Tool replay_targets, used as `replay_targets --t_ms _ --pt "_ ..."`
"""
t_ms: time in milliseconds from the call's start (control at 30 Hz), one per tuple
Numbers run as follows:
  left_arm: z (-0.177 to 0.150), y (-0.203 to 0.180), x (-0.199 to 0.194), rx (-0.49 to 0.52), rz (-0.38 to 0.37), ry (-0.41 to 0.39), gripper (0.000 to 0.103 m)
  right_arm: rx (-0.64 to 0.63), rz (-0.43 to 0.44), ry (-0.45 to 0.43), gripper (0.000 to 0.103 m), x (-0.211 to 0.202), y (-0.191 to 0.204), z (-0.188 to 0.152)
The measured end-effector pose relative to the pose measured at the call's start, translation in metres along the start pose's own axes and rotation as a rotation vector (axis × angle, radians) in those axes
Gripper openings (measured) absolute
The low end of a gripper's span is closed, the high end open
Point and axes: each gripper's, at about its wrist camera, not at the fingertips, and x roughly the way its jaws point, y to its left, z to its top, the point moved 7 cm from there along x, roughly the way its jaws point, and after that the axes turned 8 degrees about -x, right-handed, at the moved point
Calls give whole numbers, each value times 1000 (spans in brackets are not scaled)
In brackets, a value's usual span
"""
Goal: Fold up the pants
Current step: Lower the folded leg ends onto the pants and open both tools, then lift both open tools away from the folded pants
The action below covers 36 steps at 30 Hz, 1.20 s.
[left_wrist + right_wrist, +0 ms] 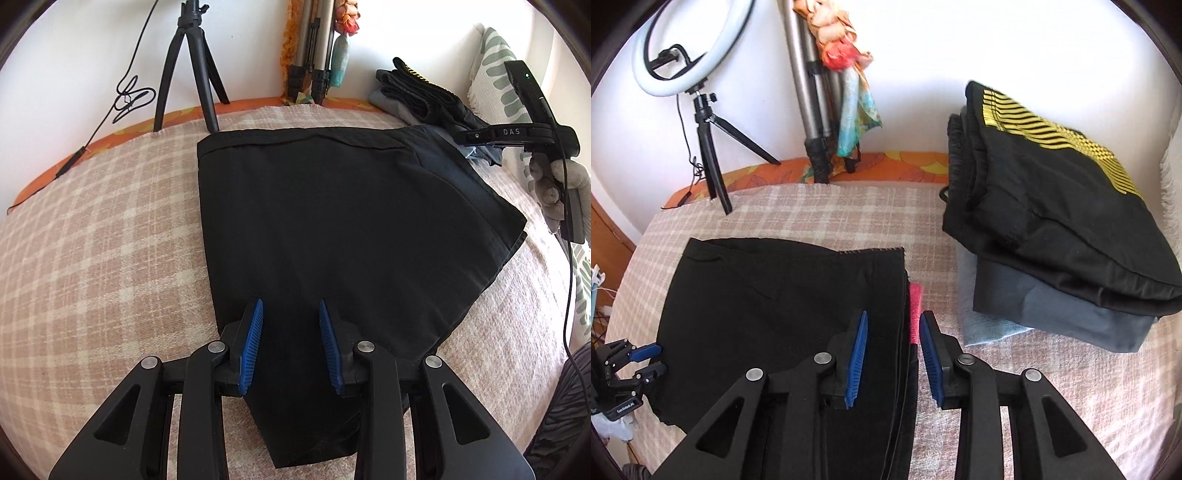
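Observation:
Black pants lie folded flat on a pink checked blanket. My left gripper is open, its blue pads over the near end of the pants. In the right wrist view the same pants lie at the left. My right gripper is open, straddling their right edge where a pink strip shows beneath. The left gripper also shows at the pants' left edge, open. The right gripper's body shows at far right in the left wrist view.
A stack of folded clothes, black with yellow stripes on top, sits to the right on the blanket. A ring light on a small tripod and a larger tripod stand at the wall. A cable hangs at the far left.

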Motion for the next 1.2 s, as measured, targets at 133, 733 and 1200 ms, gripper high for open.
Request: replay_targets --t_ms 133,733,1200 --pt "-1 0 0 6 2 -6 30 -87 25 -29 33 -6 25 7" --pt "-10 16 -10 -59 -10 -5 31 -84 -8 51 33 52 36 9" --pt "-16 36 -16 -215 -60 54 51 -76 140 -15 34 -21 98 -35"
